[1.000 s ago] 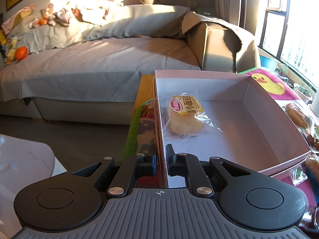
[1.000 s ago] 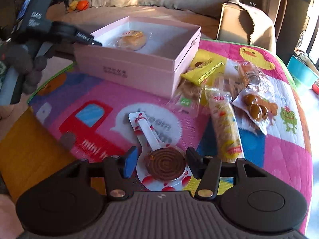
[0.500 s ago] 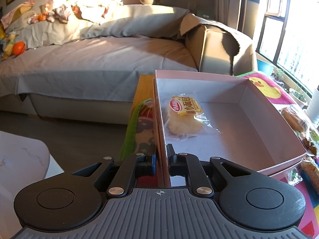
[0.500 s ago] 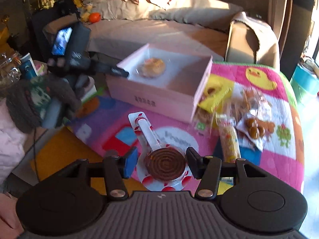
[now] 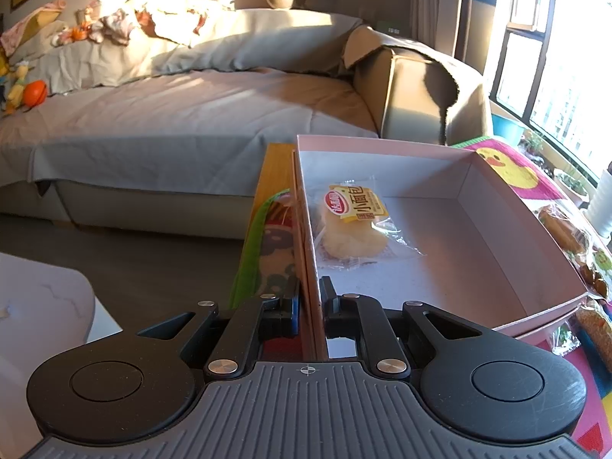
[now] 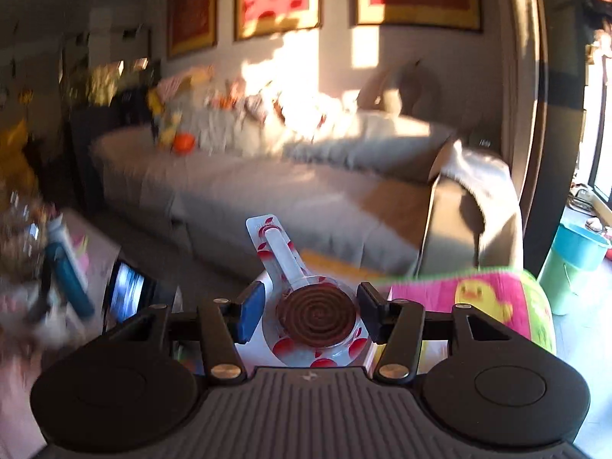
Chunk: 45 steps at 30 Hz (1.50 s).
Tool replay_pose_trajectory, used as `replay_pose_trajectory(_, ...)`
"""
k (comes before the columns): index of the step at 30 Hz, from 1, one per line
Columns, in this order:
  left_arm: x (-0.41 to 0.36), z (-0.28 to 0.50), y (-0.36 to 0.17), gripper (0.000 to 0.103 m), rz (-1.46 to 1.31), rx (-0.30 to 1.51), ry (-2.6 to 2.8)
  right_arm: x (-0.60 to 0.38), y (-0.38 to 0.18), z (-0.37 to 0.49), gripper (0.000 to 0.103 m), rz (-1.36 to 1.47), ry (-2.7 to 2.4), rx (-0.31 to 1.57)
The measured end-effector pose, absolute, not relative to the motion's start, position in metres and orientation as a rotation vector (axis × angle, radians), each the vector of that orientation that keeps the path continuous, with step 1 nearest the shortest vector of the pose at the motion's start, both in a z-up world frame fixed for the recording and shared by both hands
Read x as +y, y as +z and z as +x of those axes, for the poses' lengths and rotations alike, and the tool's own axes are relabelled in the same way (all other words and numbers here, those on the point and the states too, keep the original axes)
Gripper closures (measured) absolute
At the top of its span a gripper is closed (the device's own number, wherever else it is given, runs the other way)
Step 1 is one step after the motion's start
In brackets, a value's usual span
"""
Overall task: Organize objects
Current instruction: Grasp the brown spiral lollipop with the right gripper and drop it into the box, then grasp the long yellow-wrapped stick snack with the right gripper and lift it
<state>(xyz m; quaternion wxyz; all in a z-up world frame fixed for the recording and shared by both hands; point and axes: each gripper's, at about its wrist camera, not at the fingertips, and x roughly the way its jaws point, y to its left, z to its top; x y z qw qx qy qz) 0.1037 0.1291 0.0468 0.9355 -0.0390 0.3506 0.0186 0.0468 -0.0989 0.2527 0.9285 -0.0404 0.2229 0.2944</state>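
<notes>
Fingers of the right gripper [image 6: 310, 315] clamp a wrapped lollipop [image 6: 316, 317] lifted off the table; its brown spiral disc sits in clear, red-spotted film; its white stick points away towards the sofa [image 6: 290, 187]. Left gripper [image 5: 309, 298] pinches the pink cardboard box [image 5: 497, 206] wall, nearly closed; a glossy packeted bun [image 5: 354, 229] lies inside.

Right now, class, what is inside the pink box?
The pink box holds one wrapped small bread, lying near its left wall. The rest of the floor in view is bare. The near corner is hidden behind the left tool, which clamps that wall.
</notes>
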Motion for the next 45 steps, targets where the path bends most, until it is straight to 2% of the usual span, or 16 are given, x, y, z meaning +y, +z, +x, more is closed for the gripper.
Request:
replay_pose_trajectory(3,0.129,0.105,0.047,0.090,-0.082,0.719,0.037,-0.086,0.252,0.080,0.049,-0.021,0.552,0.415)
replay_pose_trajectory(4,0.129,0.105,0.047,0.090,-0.083,0.720,0.037,-0.081,0.248,0.092,0.047,-0.016,0.530,0.413)
replay_pose_trajectory(5,0.129,0.105,0.047,0.090,-0.083,0.720,0.037,-0.076,0.243,0.103,0.036,-0.012,0.519,0.425)
replay_pose_trajectory(6,0.129,0.105,0.047,0.090,-0.083,0.721,0.038,-0.074,0.239,0.112,0.032,0.002,0.518,0.447)
replay_pose_trajectory(9,0.129,0.105,0.047,0.090,-0.082,0.720,0.038,-0.079,0.225,0.123,0.029,0.039,0.531,0.490)
replay_pose_trajectory(11,0.129,0.106,0.047,0.090,-0.081,0.719,0.040,-0.090,0.218,0.122,0.021,0.017,0.500,0.471)
replay_pose_trajectory(17,0.130,0.104,0.046,0.090,-0.090,0.716,0.041,-0.140,0.187,0.102,0.006,-0.080,0.354,0.448)
replay_pose_trajectory(24,0.129,0.104,0.046,0.090,-0.083,0.717,0.044,-0.179,0.135,0.086,0.005,-0.167,0.241,0.561)
replay_pose_trajectory(33,0.127,0.105,0.047,0.091,-0.074,0.723,0.050,-0.179,0.075,0.072,0.005,-0.143,0.301,0.739)
replay_pose_trajectory(36,0.127,0.105,0.046,0.091,-0.074,0.723,0.052,-0.178,0.067,0.077,0.016,-0.127,0.299,0.774)
replay_pose_trajectory(38,0.127,0.105,0.047,0.091,-0.072,0.724,0.053,-0.177,0.063,0.080,0.030,-0.124,0.310,0.797)
replay_pose_trajectory(39,0.127,0.105,0.046,0.091,-0.072,0.724,0.054,-0.176,0.061,0.081,0.033,-0.126,0.317,0.804)
replay_pose_trajectory(42,0.126,0.105,0.047,0.091,-0.063,0.726,0.059,-0.172,0.055,0.082,0.050,-0.153,0.327,0.818)
replay_pose_trajectory(44,0.125,0.106,0.046,0.091,-0.059,0.725,0.063,-0.169,0.054,0.081,0.066,-0.153,0.340,0.837)
replay_pose_trajectory(45,0.124,0.105,0.046,0.091,-0.057,0.725,0.064,-0.168,0.055,0.080,0.068,-0.155,0.348,0.841)
